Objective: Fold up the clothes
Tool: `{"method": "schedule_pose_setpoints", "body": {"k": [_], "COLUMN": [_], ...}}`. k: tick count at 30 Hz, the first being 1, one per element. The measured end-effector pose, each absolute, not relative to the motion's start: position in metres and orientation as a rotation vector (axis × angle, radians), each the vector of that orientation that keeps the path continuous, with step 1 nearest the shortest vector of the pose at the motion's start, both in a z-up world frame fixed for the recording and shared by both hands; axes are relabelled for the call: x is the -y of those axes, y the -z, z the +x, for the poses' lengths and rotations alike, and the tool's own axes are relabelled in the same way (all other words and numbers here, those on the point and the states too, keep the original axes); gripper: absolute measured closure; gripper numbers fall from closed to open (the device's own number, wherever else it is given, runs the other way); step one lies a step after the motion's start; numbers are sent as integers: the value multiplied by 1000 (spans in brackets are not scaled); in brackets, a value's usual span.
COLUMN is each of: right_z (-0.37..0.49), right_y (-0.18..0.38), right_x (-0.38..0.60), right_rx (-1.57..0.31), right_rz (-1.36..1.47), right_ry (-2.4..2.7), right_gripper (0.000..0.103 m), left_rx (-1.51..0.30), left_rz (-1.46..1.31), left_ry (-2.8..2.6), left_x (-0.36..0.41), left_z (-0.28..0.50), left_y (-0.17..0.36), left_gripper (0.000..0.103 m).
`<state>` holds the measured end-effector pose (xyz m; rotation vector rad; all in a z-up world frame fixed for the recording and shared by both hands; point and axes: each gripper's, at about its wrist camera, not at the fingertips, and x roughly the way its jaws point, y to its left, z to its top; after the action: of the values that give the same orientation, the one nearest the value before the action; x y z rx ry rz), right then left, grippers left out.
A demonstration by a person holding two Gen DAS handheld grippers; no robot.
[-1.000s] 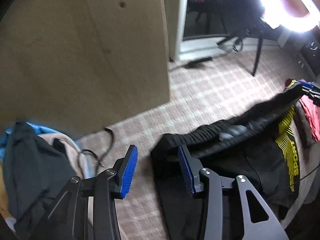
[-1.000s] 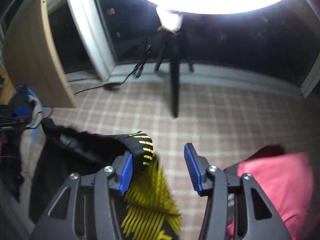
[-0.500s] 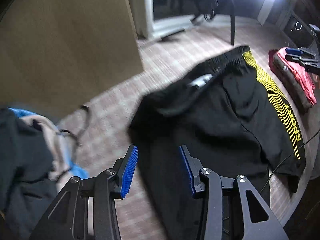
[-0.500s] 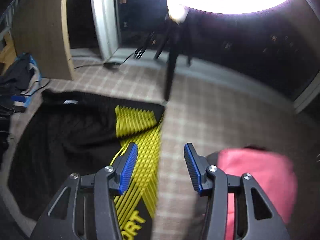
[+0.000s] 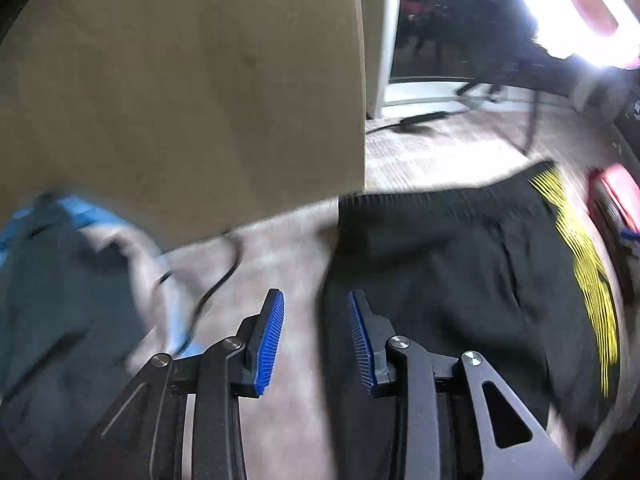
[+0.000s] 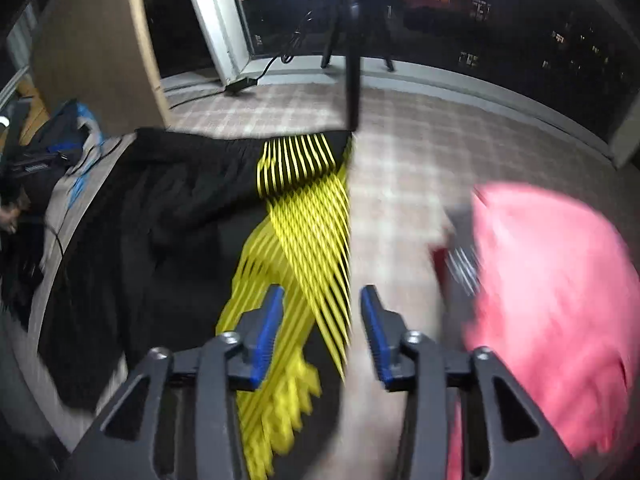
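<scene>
Black shorts (image 5: pixel 448 280) with a yellow striped side panel (image 6: pixel 304 232) lie spread flat on the table. My left gripper (image 5: pixel 316 340) is open and empty above the shorts' left edge, near the waistband corner. My right gripper (image 6: pixel 320 332) is open and empty above the yellow striped side of the shorts (image 6: pixel 152 216). Both views are motion-blurred.
A pile of dark and blue clothes (image 5: pixel 68 280) lies left of the shorts, with a black cable (image 5: pixel 224 276) beside it. A pink folded garment (image 6: pixel 552 296) lies to the right. A wooden panel (image 5: pixel 192 80) stands behind. A tripod (image 6: pixel 352 40) stands on the checked floor.
Both grippers let go of the shorts' waistband, and the shorts now lie flat on the table. Both grippers have pulled back toward the near side, and both stay open.
</scene>
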<state>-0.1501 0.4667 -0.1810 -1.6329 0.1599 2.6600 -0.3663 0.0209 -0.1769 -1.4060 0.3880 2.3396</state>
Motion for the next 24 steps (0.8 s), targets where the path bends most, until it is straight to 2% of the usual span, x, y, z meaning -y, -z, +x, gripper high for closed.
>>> {"method": "schedule_pose_setpoints", "body": {"k": [2,3,7,10,11,13,16,19,22,24], "right_z": [-99,-77,-3,24,28,33,32,46,78,95], "right_y": [182,189,221,244,251,254,250,223,167,140], "right_x": [-468,-467,-448,-432,-426,-415,-405,-399,-409,-417], "right_rx": [-226,-274,-414,-538,-567,-543,-532,-599,-729,-665], "right_rz": [-1653,-1681,-1731,-1748,-1755,-1734,-1726,-1707,-1588,-1505], "right_ry": [-2630,-2608,-2546,-2529,-2516,-2528,-2559,-2613,-2736,-2766], "right_gripper": [51,50,50,50,50,42,42,42,42,41], "left_rx": [-387,-386,-310,-296,-308,-354,-481,-568,-423,-393], "left_rz": [-1414,-1432,-1542,-1578,-1562,-1521,-1449,-1477,-1434,-1389], "left_ry": [-2289,-2265,-2141,-2044,-2016,-1962,-1892,-1859,-1838,-1902], "left_x": [0,8,30,15,3,-25,-69,-85,-58,-43], "left_z": [-313,-286,-183,-128,-116,-97,-80,-73,-65,-66], "left_y": [166,166,181,199,204,214,229,232,190,173], "left_gripper": [49,48,48,48,47,47,47,51,50,43]}}
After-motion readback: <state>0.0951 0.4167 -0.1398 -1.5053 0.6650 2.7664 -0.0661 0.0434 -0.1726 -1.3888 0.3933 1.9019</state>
